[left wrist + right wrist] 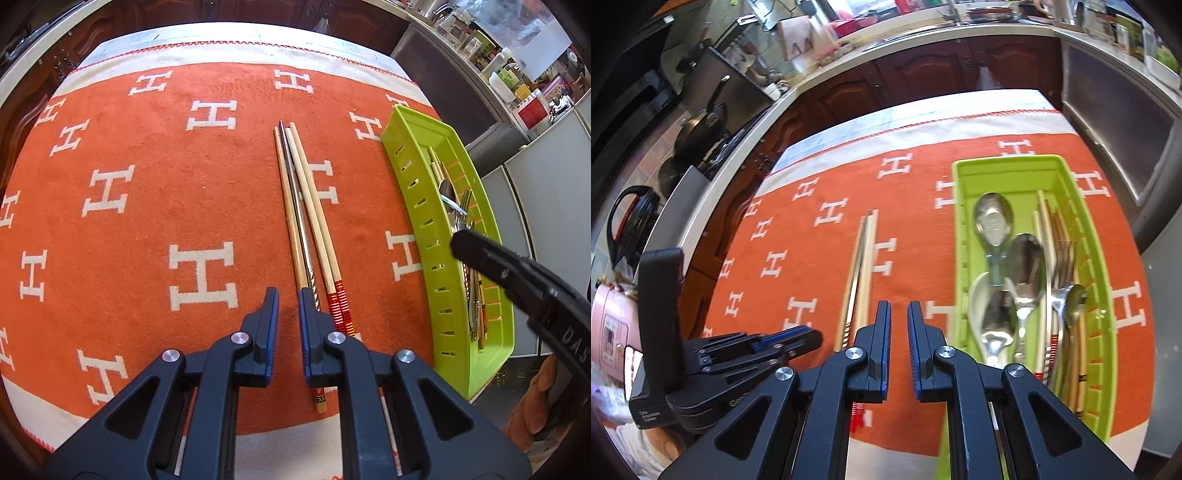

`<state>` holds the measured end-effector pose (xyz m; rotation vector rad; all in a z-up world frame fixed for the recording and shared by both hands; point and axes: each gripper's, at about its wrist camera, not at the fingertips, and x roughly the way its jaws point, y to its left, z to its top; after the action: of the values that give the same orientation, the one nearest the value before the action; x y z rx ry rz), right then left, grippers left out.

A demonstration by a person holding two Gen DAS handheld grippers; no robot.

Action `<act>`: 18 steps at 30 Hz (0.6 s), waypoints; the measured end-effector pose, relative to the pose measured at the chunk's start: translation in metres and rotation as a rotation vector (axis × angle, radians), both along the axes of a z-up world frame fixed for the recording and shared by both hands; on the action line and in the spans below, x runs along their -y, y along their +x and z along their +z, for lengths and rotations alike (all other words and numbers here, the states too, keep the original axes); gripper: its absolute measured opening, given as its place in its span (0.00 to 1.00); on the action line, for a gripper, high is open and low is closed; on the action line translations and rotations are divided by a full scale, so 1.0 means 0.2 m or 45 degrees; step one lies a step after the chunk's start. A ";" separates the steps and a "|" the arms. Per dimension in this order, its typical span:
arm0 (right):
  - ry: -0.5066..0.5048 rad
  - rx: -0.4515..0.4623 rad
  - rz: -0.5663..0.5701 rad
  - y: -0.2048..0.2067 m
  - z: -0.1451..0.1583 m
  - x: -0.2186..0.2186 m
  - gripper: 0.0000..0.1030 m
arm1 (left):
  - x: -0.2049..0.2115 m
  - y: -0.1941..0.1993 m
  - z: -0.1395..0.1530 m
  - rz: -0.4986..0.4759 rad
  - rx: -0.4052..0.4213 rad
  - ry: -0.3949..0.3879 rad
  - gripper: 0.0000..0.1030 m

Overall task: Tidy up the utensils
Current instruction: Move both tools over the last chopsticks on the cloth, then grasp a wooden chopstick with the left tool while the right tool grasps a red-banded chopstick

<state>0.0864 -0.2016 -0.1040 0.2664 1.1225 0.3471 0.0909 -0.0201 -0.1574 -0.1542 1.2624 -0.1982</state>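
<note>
Several chopsticks [303,206], wooden ones and a metal one, lie side by side on the orange cloth [147,221]; two have red-striped ends. My left gripper [288,295] hangs just above their near ends, jaws nearly together and empty, the gap slightly left of the bundle. The green utensil tray [406,177] sits at the right. My right gripper [461,245] reaches over it. In the right wrist view the right gripper [899,310] is shut and empty, between the chopsticks [862,258] and the tray [1008,162], which holds spoons [993,218], forks [1062,266] and chopsticks [1043,229]. The left gripper [812,338] shows at lower left.
The cloth covers a table whose far edge [923,107] faces dark wooden cabinets. A pan [701,125], a black kettle [631,218] and a pink appliance [609,332] stand off to the left. A person's hand [532,406] holds the right gripper.
</note>
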 end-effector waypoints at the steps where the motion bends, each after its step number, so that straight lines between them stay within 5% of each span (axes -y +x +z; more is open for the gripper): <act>1: 0.002 -0.001 0.014 -0.01 0.00 -0.02 0.09 | 0.00 0.00 0.00 -0.002 0.001 -0.002 0.08; 18: -0.003 -0.104 0.092 -0.02 -0.25 -0.21 0.09 | 0.04 0.01 -0.10 -0.047 -0.041 -0.011 0.08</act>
<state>0.0822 -0.1589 -0.1543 0.2401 1.2151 0.4014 0.0930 -0.0273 -0.1766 -0.1421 1.2976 -0.2335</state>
